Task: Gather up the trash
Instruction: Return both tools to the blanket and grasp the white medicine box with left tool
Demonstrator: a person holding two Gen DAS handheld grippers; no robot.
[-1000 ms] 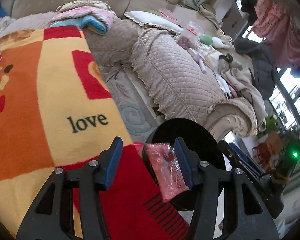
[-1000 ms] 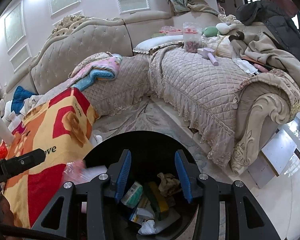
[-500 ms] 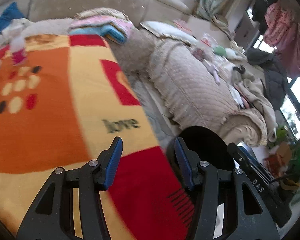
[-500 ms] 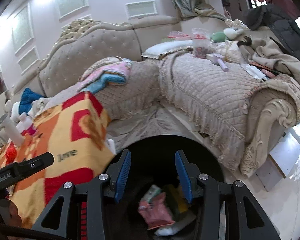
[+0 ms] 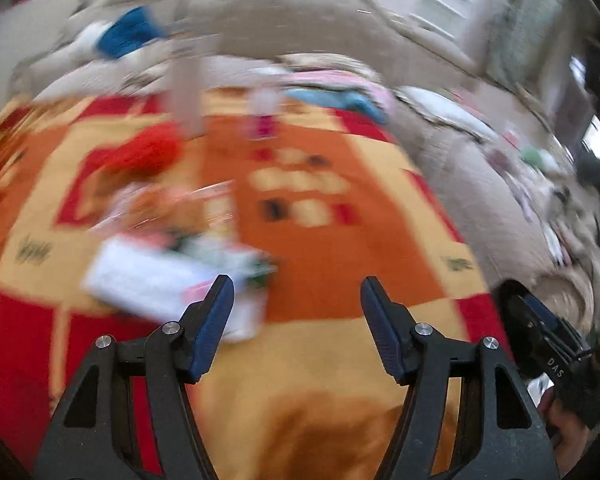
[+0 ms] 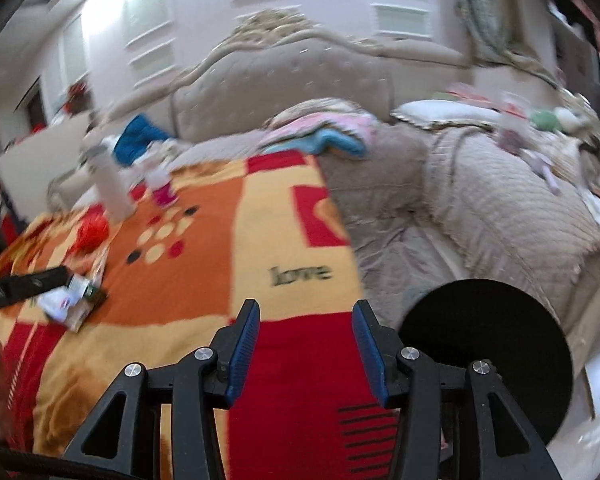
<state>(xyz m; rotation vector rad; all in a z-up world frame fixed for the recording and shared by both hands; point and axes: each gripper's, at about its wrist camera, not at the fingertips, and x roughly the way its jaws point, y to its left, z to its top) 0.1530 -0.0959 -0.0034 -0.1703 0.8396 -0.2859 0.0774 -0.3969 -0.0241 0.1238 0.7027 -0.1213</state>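
Crinkled plastic and thin card made up what we had left to collect: a loose cluster of wrappers (image 6: 70, 300) lay at the left of the blanketed counter (image 6: 204, 280), flat on the orange and yellow fleece, with a white packet (image 5: 156, 276) nearest us and clearer, pinkish film just behind it. Blur kept us from reading any label. We judged all of it very light, limp and crushable, nothing fragile, but slippery where the film was glossy, and likely to slide on the pile of the blanket or flutter away if nudged. A pinch across a raised edge or a crumpled fold looked surer than pressing down on a flat face, and the white packet's near corner offered the easiest bite.

Our left tool (image 5: 296, 320) hung just short of that packet, its jaws opening and standing wide, with only blanket between them and nothing held. Farther back stood a pale bottle (image 6: 110, 188) and a small pink-based container (image 6: 162, 188), upright, which we did not take for trash.

Toward the middle, our right tool (image 6: 304, 340) hovered over the red patch of blanket, moderately parted and empty. At the right, off the counter's edge, the black bin (image 6: 488, 352) waited, well apart from the wrappers.
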